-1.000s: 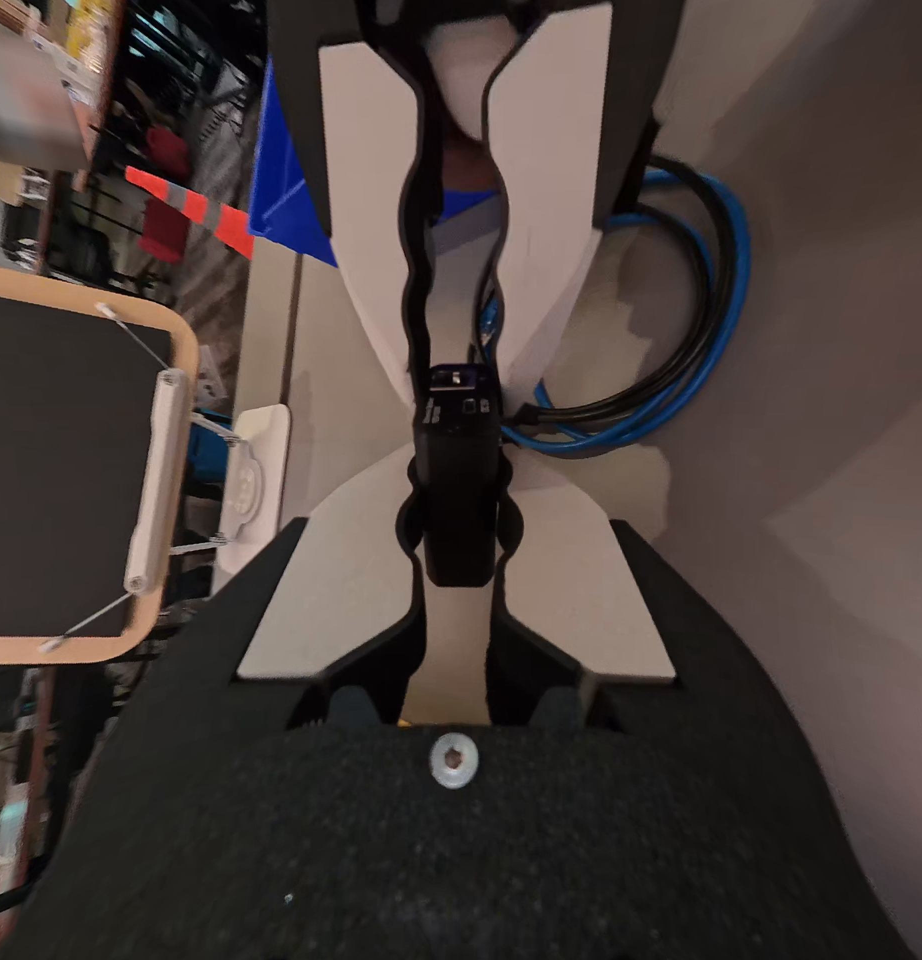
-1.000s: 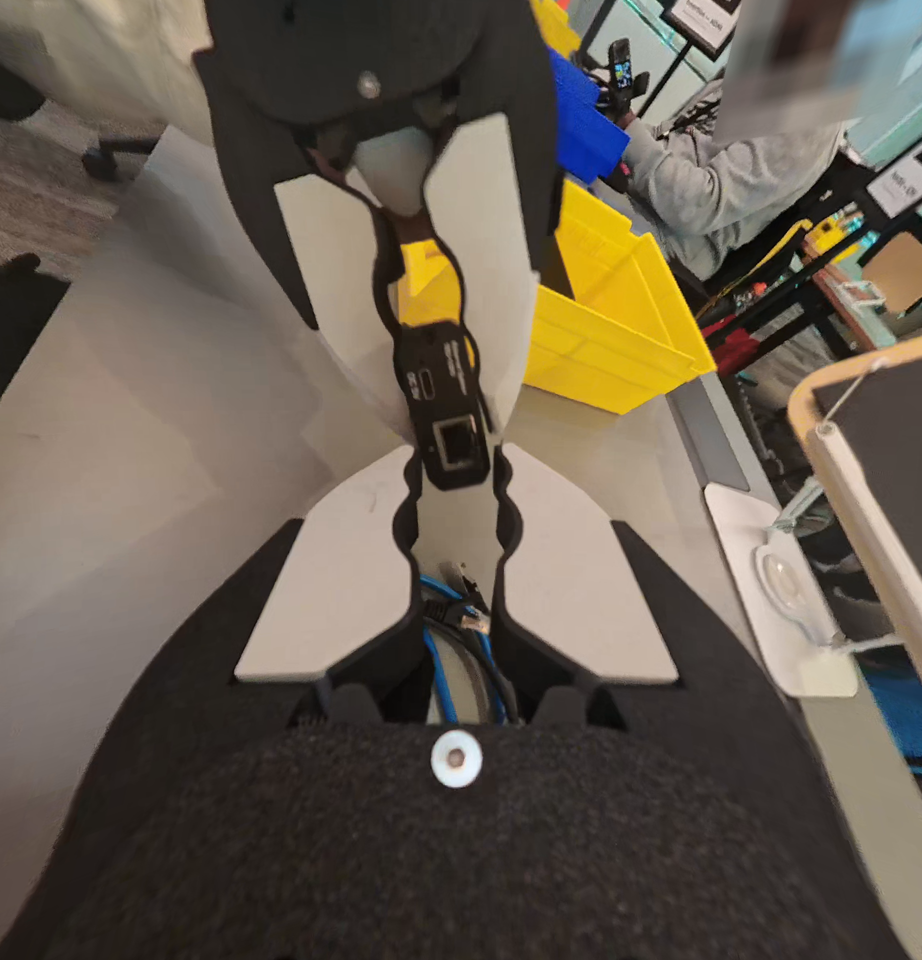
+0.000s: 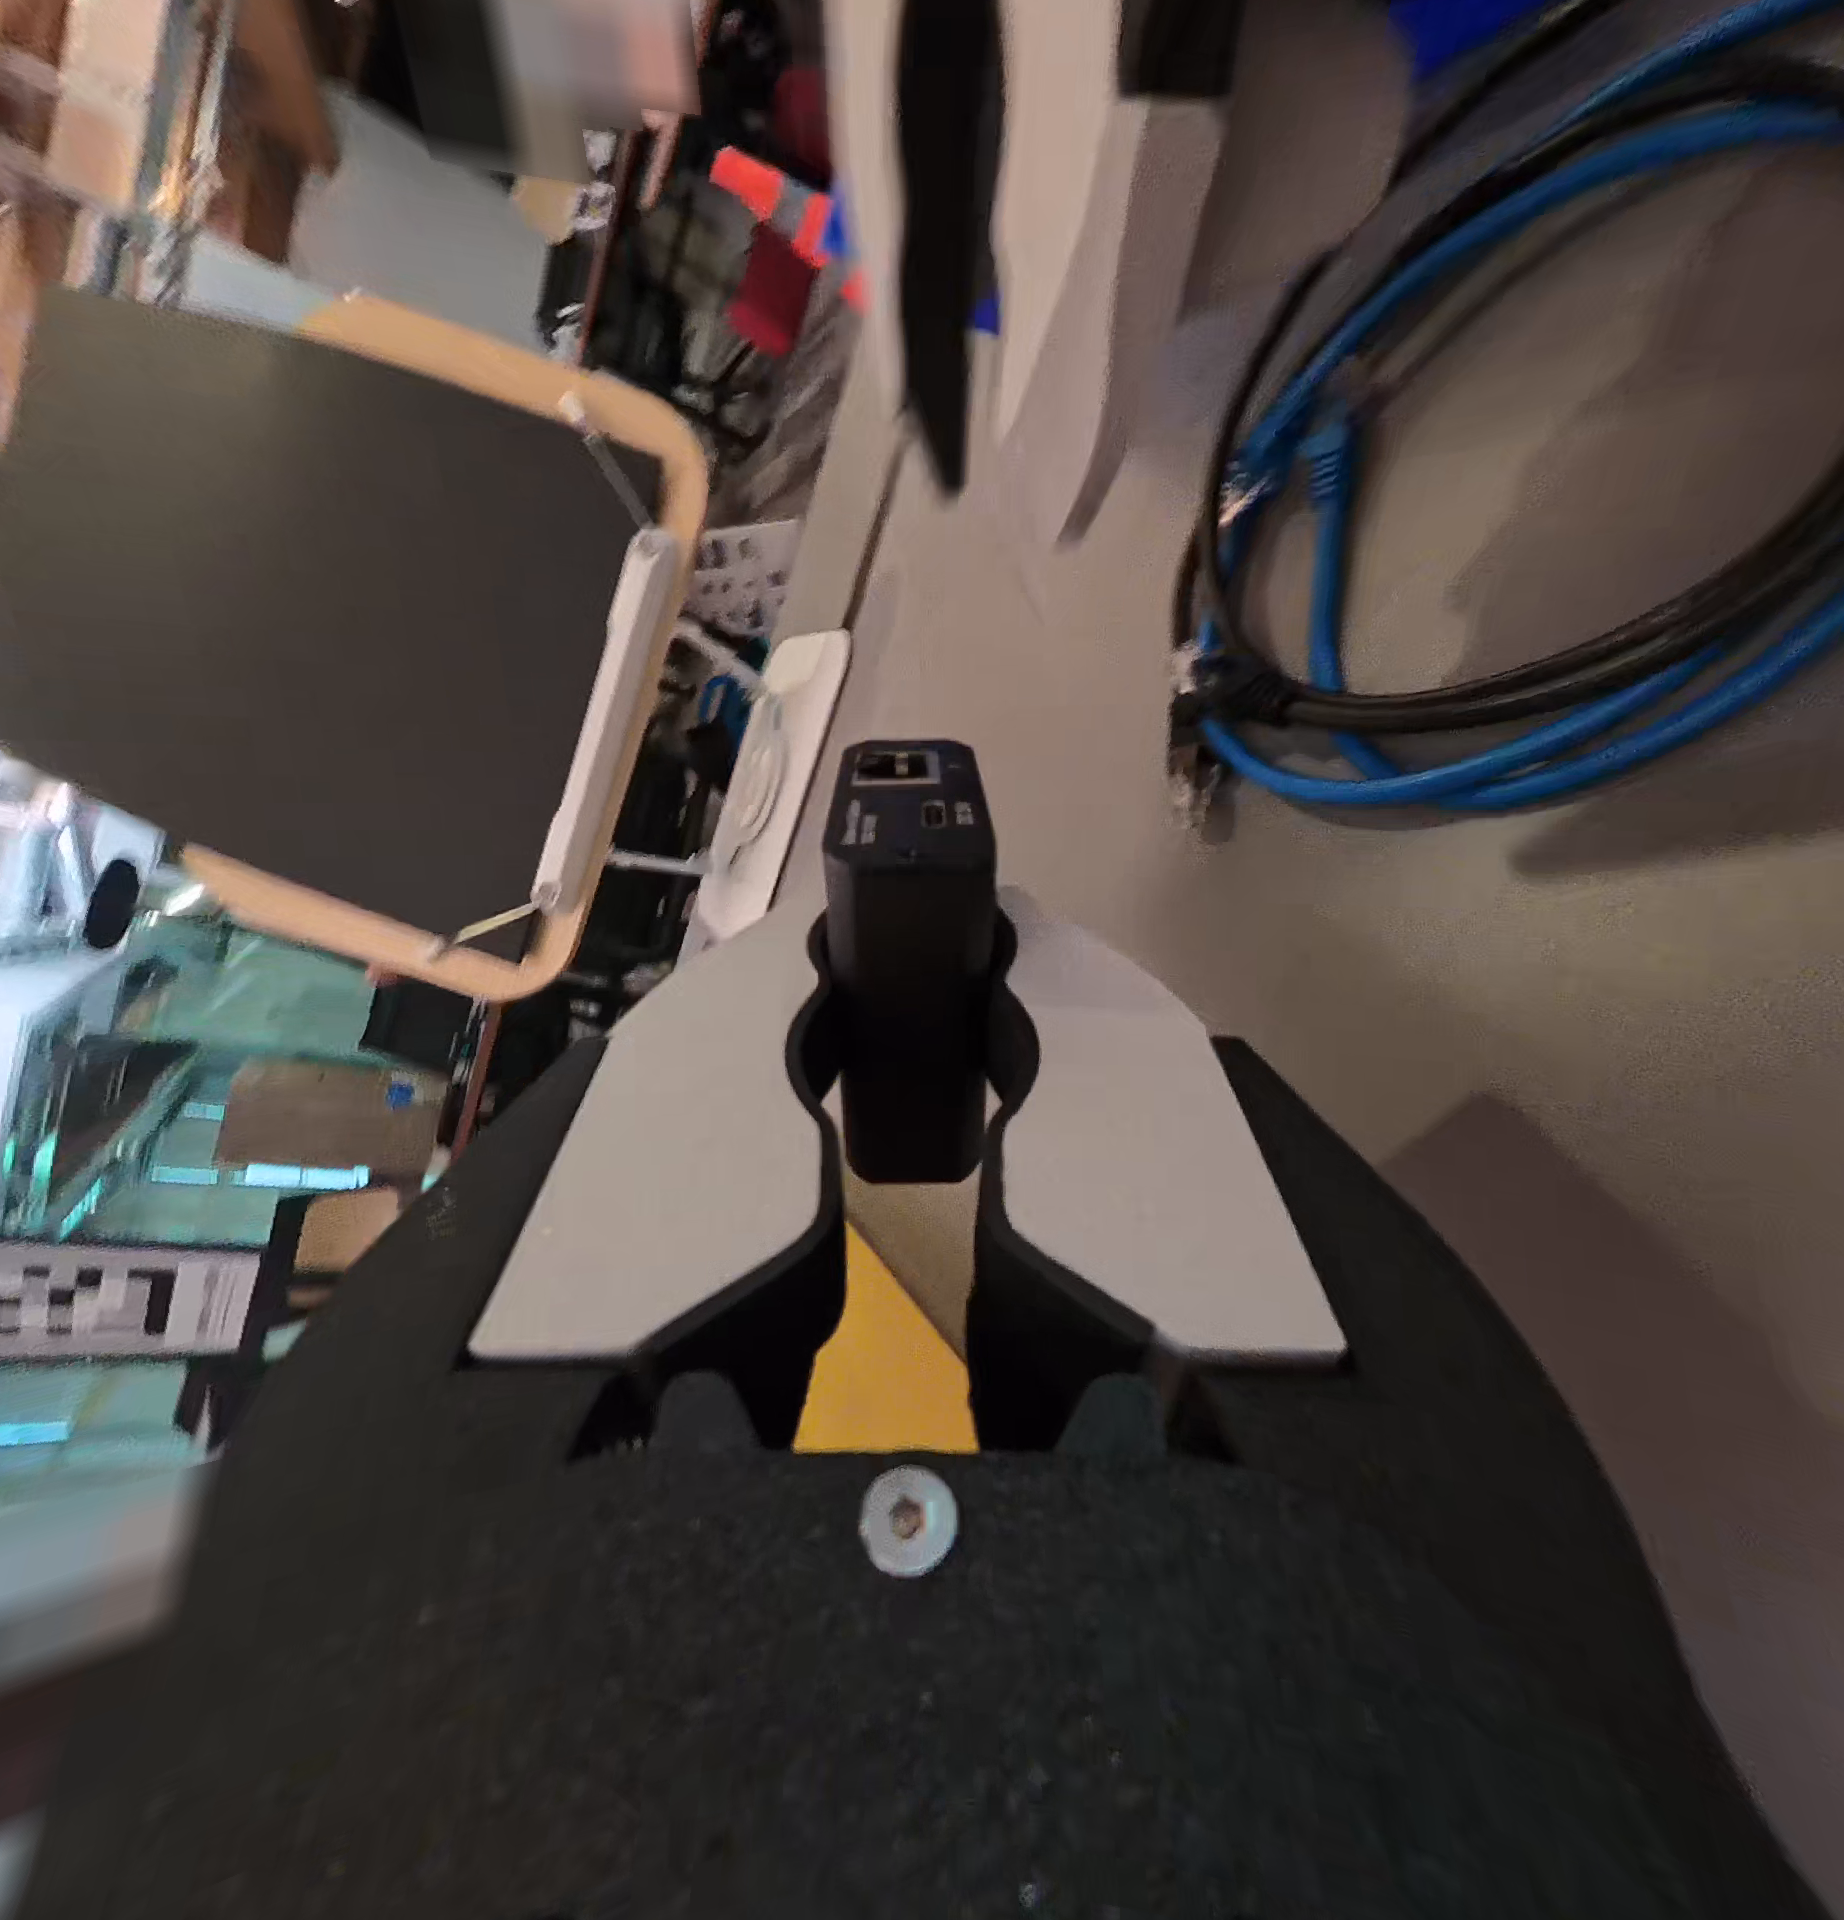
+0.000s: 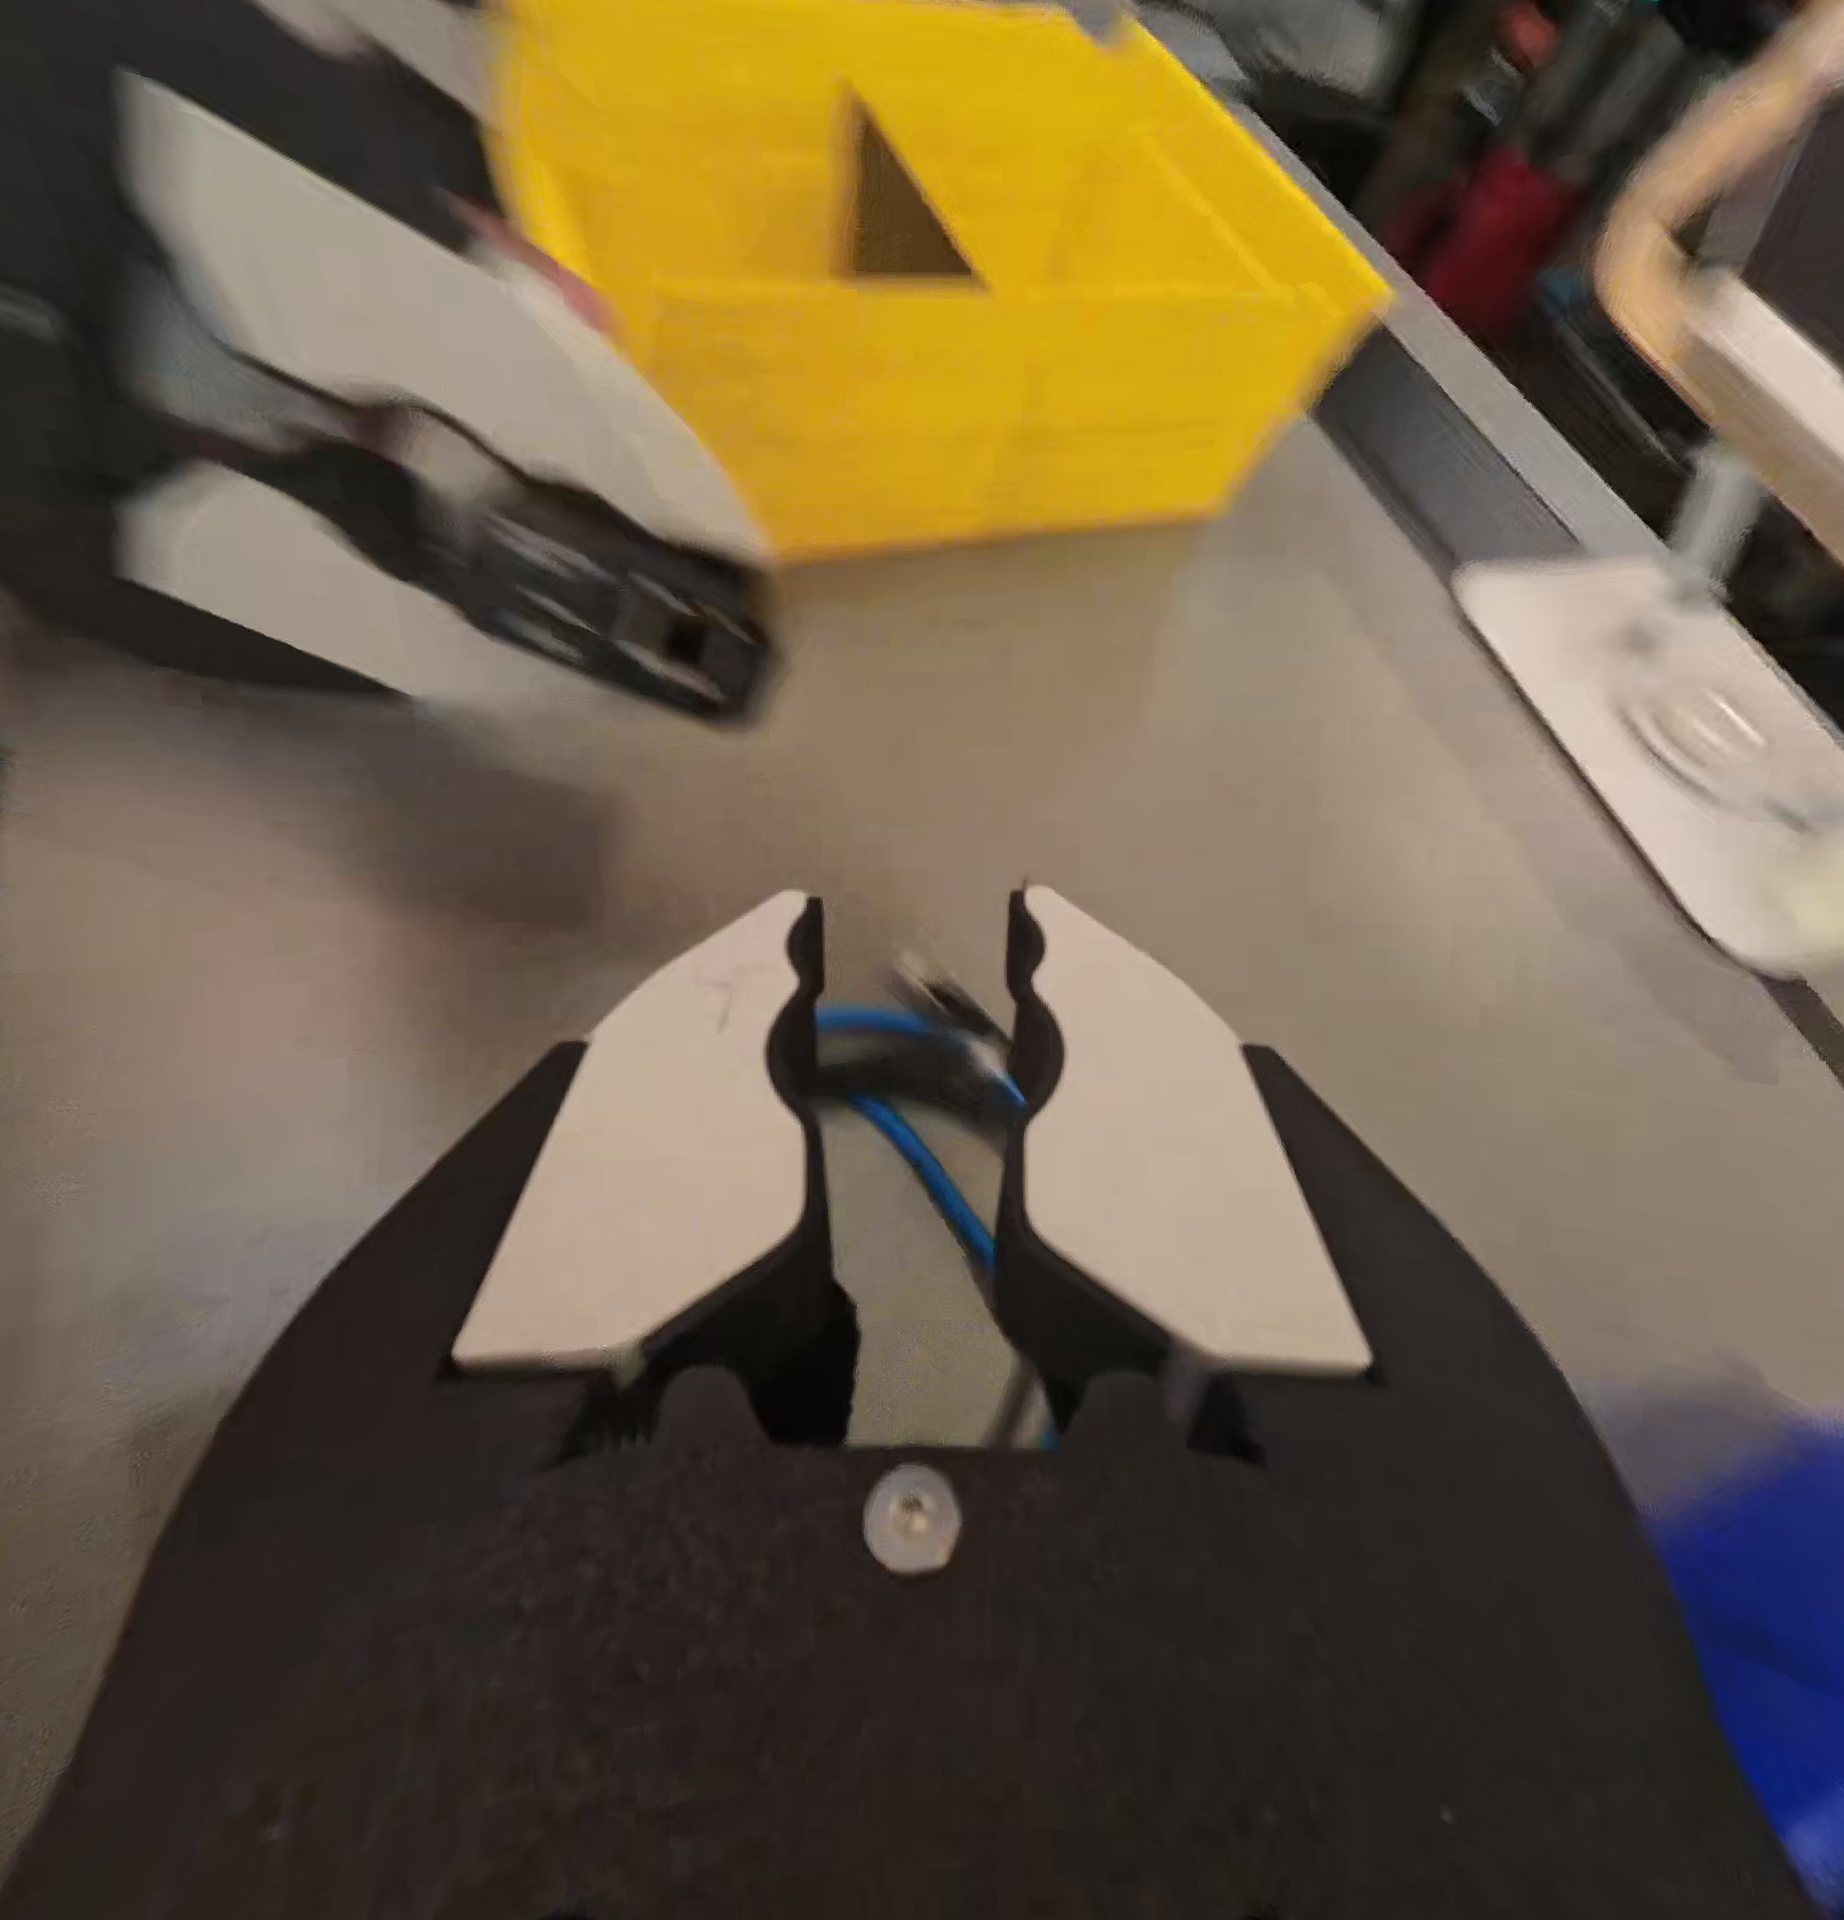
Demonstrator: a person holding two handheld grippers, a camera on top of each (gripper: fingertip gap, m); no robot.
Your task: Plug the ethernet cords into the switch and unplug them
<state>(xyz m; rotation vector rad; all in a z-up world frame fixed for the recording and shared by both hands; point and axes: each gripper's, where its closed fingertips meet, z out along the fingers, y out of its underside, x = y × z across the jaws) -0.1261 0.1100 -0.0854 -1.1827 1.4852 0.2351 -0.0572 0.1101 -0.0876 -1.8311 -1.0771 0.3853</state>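
My left gripper [image 3: 910, 920] is shut on the black switch [image 3: 907, 997] and holds it above the grey table [image 3: 1417, 1039], port end pointing away. A coil of blue and black ethernet cords [image 3: 1520, 717] lies on the table to the right, its plug ends [image 3: 1198, 727] loose. My right gripper [image 4: 918, 914] is open and hovers over the cord ends [image 4: 897, 1049], which show blurred between its fingers. In the right wrist view the switch [image 4: 627, 623] in the left gripper is at the left, apart from my right gripper. The right gripper shows blurred at the top of the left wrist view [image 3: 939, 260].
A yellow bin [image 4: 949, 343] stands at the back of the table. A white base plate [image 4: 1676, 769] sits at the table's right edge under a dark tan-rimmed panel [image 3: 326, 623]. A blue object [image 4: 1791, 1662] is at the lower right.
The two grippers have drawn apart: the switch was right at my right gripper's fingertips and is now off to the left. The cord coil now lies right of the switch. The right view is motion-blurred.
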